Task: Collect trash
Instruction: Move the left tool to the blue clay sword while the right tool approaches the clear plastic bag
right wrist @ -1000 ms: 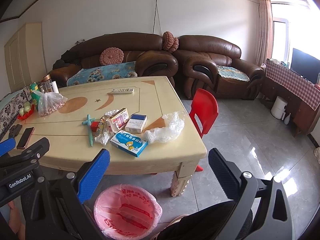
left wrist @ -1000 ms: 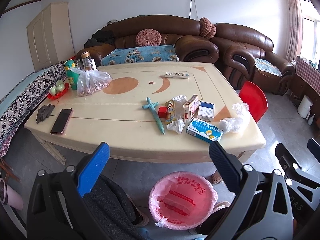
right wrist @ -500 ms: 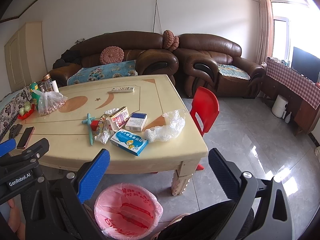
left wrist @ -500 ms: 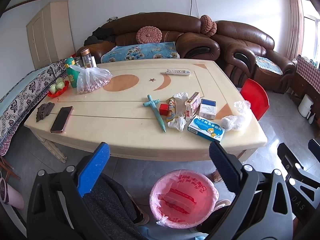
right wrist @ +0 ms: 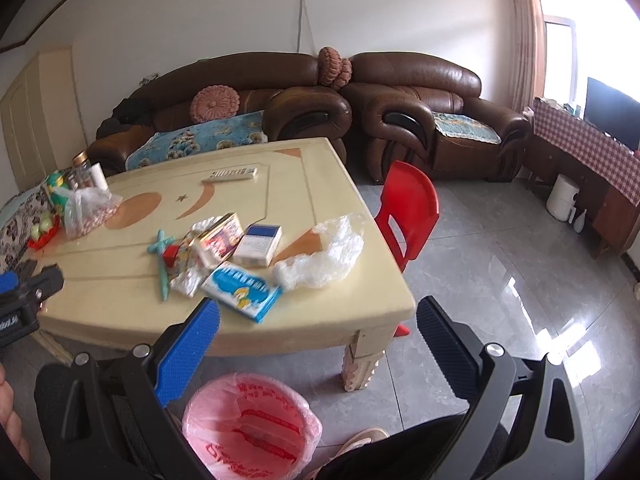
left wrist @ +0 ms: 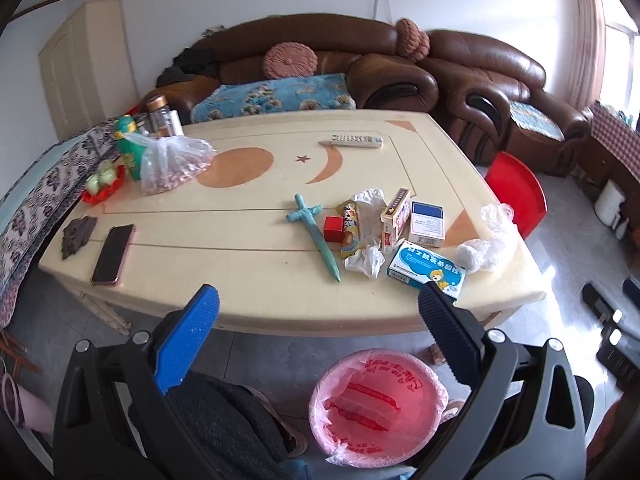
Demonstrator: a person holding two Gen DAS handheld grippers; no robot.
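A pink-lined trash bin [left wrist: 378, 402] [right wrist: 250, 426] stands on the floor in front of the cream table [left wrist: 248, 280] [right wrist: 320, 200]. On the table lie a crumpled clear plastic bag [left wrist: 486, 244] [right wrist: 326, 258], a blue medicine box [left wrist: 426, 272] [right wrist: 244, 290], a white-and-blue box [left wrist: 427, 224] [right wrist: 258, 245], a red-and-cream box [left wrist: 394, 216] [right wrist: 218, 238], a snack wrapper [left wrist: 351, 226] and crumpled tissue [left wrist: 366, 260] [right wrist: 186, 280]. My left gripper [left wrist: 318, 306] is open and empty above the table's near edge. My right gripper [right wrist: 318, 316] is open, empty, near the table's corner.
A teal toy sword [left wrist: 318, 236], a small red block [left wrist: 333, 228], a phone [left wrist: 112, 248], a remote [left wrist: 355, 141], a bag of nuts [left wrist: 172, 162] and bottles [left wrist: 160, 120] sit on the table. A red chair [right wrist: 408, 208] stands at its right. Brown sofas [right wrist: 420, 112] line the back.
Both grippers have moved forward, closer to the table; the trash pile now looks larger. Both stay open. Nothing on the table has moved.
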